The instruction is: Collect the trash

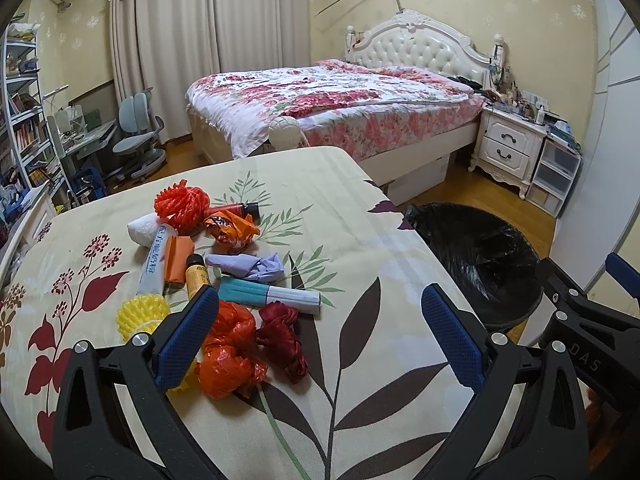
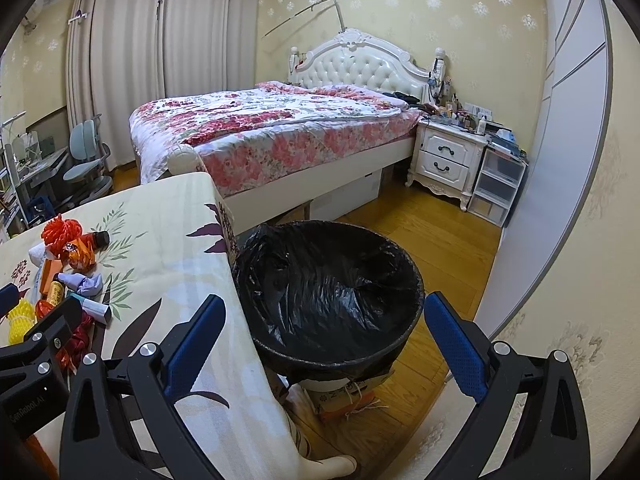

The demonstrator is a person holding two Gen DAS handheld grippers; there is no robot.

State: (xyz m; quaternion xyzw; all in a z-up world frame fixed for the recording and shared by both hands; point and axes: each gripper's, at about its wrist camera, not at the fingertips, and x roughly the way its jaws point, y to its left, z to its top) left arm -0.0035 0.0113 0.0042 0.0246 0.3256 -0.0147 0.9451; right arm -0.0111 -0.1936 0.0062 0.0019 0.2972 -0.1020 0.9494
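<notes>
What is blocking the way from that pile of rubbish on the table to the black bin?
Nothing visible. Between the trash pile and the bin lies only bare tablecloth, and the bin's mouth sits open beside the table edge. The left gripper is open right over the pile.

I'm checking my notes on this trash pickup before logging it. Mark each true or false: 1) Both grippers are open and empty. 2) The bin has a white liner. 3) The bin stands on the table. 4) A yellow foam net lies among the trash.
1) True: the left gripper and right gripper are open, holding nothing.
2) False: the bin has a black liner.
3) False: it stands on the floor beside the table.
4) True: the yellow foam net lies at the pile's near edge.
</notes>
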